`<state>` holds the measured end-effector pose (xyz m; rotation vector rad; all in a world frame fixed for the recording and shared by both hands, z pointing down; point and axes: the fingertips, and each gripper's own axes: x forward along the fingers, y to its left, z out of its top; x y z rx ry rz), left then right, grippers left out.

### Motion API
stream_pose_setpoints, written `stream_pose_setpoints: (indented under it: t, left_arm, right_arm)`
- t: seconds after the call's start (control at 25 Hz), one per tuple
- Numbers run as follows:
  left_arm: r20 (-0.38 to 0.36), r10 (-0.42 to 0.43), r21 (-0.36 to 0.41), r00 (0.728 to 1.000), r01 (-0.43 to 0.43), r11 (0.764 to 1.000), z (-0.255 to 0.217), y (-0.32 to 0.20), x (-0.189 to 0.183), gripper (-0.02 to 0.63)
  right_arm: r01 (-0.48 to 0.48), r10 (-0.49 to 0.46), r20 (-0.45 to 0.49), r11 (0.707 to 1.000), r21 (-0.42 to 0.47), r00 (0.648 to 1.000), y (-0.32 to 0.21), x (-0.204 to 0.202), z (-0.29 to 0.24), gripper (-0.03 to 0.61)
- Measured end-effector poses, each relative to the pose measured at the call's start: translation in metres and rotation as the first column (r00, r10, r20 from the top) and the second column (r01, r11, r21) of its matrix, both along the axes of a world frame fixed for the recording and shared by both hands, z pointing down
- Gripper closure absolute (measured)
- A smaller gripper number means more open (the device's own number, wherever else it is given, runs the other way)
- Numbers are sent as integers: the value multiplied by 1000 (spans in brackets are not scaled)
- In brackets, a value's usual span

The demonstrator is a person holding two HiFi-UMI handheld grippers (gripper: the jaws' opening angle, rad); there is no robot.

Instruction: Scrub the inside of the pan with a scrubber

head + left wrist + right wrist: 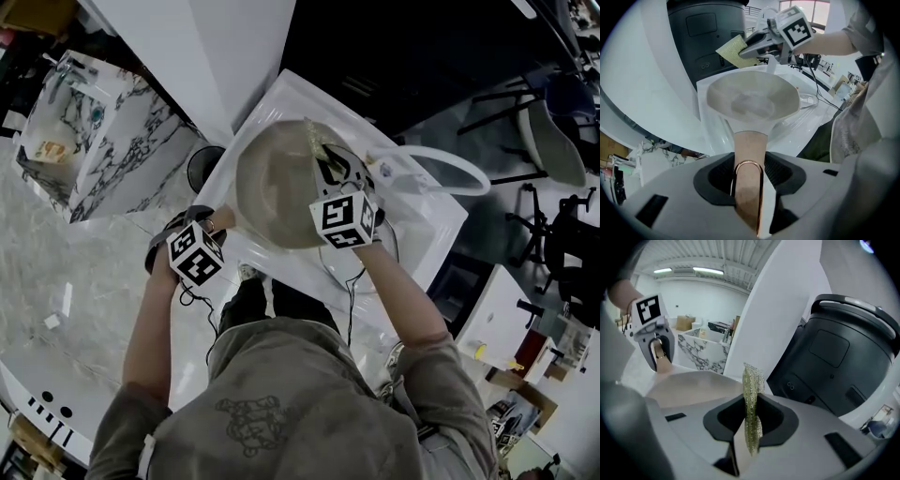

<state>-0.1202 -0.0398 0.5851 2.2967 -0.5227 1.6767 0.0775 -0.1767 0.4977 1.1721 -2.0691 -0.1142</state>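
Note:
A beige pan (277, 187) is held tilted over a white sink (431, 230). My left gripper (214, 230) is shut on the pan's handle (750, 145), which runs between the jaws with a copper ring at its end. The pan's bowl (752, 101) faces that gripper's camera and looks wet. My right gripper (326, 164) is above the pan's far rim, shut on a thin yellow-green scrubber (752, 399) that stands on edge between the jaws. In the left gripper view the scrubber (733, 50) hangs above the pan, clear of its inside, in the right gripper (761, 44).
A dark rounded appliance (839, 362) stands behind the sink beside a slanted white panel (783, 296). A white curved tube (455, 167) arches over the sink's right side. A marble-patterned block (103, 131) stands at the left. Cables hang from the grippers.

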Motion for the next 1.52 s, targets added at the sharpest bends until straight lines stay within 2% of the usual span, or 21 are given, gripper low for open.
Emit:
stream_pose_setpoints:
  t: [0.24, 0.6, 0.72, 0.84, 1.0, 1.08, 1.2, 1.36, 1.52]
  left_arm:
    - [-2, -3, 5, 1000, 3, 1000, 0, 0, 0, 413]
    - [-11, -5, 5, 1000, 5, 1000, 1, 0, 0, 413]
    - [-12, -5, 4, 1000, 5, 1000, 0, 0, 0, 413]
    - [-11, -6, 5, 1000, 6, 1000, 0, -1, 0, 413]
    - [-10, -6, 5, 1000, 6, 1000, 0, -1, 0, 413]
    - [-9, -6, 7, 1000, 6, 1000, 0, -1, 0, 413]
    - [-7, -7, 9, 1000, 7, 1000, 0, -1, -1, 413]
    - [-8, -8, 16, 1000, 8, 1000, 1, 0, -1, 413]
    - [-9, -10, 17, 1000, 10, 1000, 1, 1, -1, 413]
  right_arm:
    - [-25, 32, -168, 999, 43, 985, -26, 4, 37, 505]
    - [86, -88, -335, 996, -20, 938, -22, -12, 88, 500]
    - [92, -114, -352, 993, -79, 929, -18, -13, 104, 499]
    - [104, -172, -316, 970, -222, 933, -3, -19, 126, 499]
    - [118, -216, -185, 894, -433, 959, 33, -33, 151, 500]
    - [124, -209, -122, 862, -491, 970, 46, -37, 152, 500]
    - [164, -250, -76, 806, -569, 965, 68, -38, 148, 500]
    - [245, -367, -32, 681, -690, 929, 109, -37, 140, 500]
    - [297, -377, 90, 536, -790, 922, 147, -39, 130, 500]
